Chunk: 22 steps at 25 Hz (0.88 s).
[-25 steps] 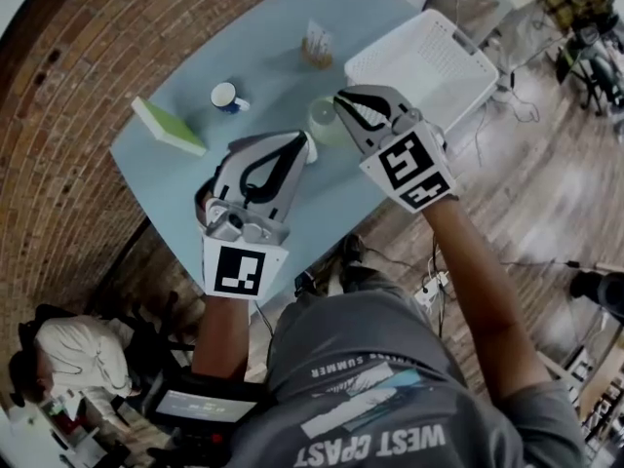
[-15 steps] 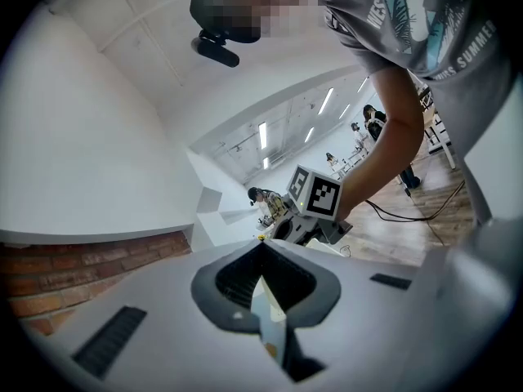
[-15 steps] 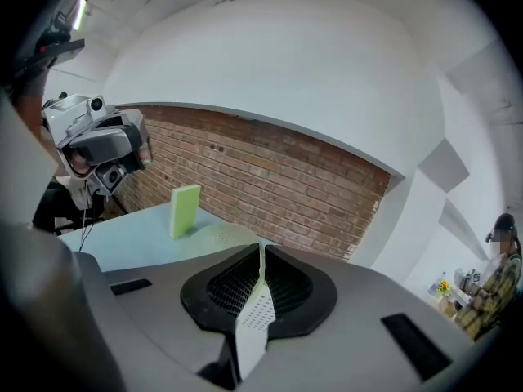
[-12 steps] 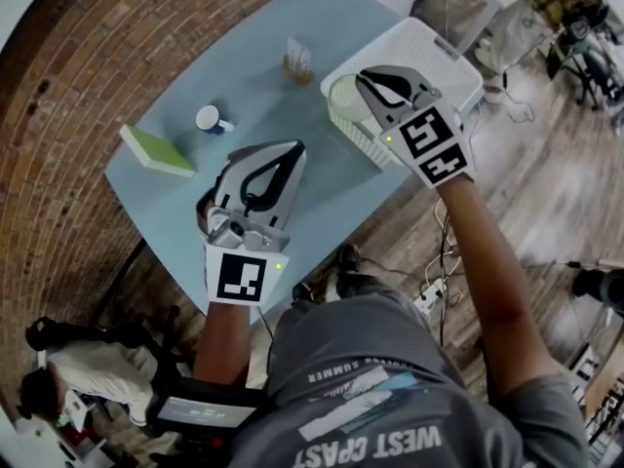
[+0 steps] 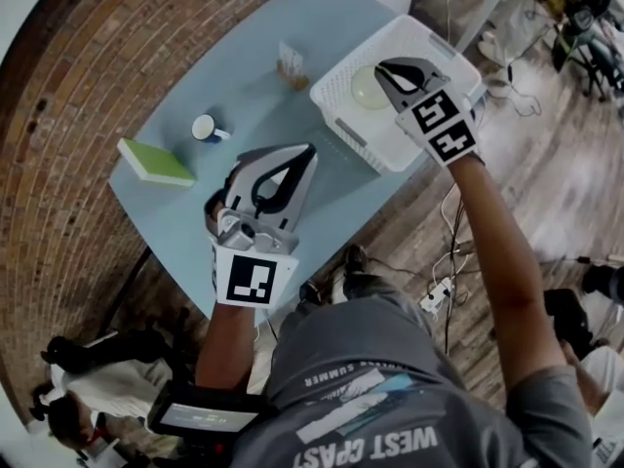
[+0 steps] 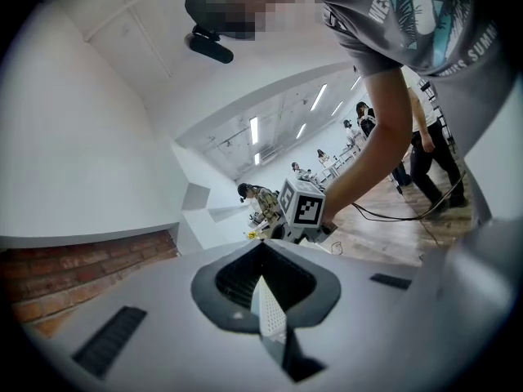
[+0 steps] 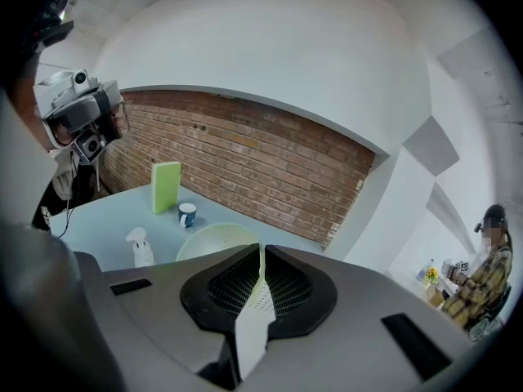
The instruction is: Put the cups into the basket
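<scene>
My right gripper point(image 5: 388, 70) is shut on the rim of a pale green cup point(image 5: 367, 88) and holds it over the inside of the white basket point(image 5: 349, 133) at the table's right end. In the right gripper view the cup point(image 7: 214, 238) hangs in front of the jaws, its thin wall pinched between them. A blue and white mug point(image 5: 206, 128) stands on the blue table point(image 5: 249, 96), far left of the basket. My left gripper point(image 5: 309, 152) hovers over the table's near edge, shut and empty.
A green book point(image 5: 154, 162) lies at the table's left end, and a small holder with cards point(image 5: 290, 66) stands near the far edge. Brick floor surrounds the table on the left. Cables trail over the wooden floor on the right.
My right gripper has carried the green cup from the tabletop rightward and over the basket. The left gripper has stayed nearly where it was.
</scene>
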Available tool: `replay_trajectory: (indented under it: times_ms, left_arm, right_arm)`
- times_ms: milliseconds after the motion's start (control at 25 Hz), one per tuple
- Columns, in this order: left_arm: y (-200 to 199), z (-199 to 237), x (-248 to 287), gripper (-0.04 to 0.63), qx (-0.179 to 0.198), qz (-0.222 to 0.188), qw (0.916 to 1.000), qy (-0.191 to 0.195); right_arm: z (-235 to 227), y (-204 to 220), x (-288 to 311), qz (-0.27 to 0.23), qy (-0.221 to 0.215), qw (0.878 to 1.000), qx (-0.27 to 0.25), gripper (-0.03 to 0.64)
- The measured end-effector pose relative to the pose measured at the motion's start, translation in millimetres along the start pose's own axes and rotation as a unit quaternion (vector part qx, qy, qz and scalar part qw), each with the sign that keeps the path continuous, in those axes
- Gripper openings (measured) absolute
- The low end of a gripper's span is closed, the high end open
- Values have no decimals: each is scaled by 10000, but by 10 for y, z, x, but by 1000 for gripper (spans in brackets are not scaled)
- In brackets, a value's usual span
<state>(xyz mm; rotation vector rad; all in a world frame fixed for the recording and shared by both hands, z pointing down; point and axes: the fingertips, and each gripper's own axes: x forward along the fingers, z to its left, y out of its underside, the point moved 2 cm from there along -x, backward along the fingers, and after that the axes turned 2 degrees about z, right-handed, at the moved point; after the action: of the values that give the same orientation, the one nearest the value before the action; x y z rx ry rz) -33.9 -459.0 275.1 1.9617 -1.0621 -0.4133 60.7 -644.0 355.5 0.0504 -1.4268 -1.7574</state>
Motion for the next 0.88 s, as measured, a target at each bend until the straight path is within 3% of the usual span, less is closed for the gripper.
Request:
replay_trajectory:
  times_ms: [560,880]
  left_arm:
    - [97,-97,503,0,-126,50,9991,403]
    - [284,-176,592,0,-221,274,9980,527]
  right_arm:
    - [-350,844,498,871,-166,9960,104,32]
    - [-436,1268,849,1411,-433,9890,46,32]
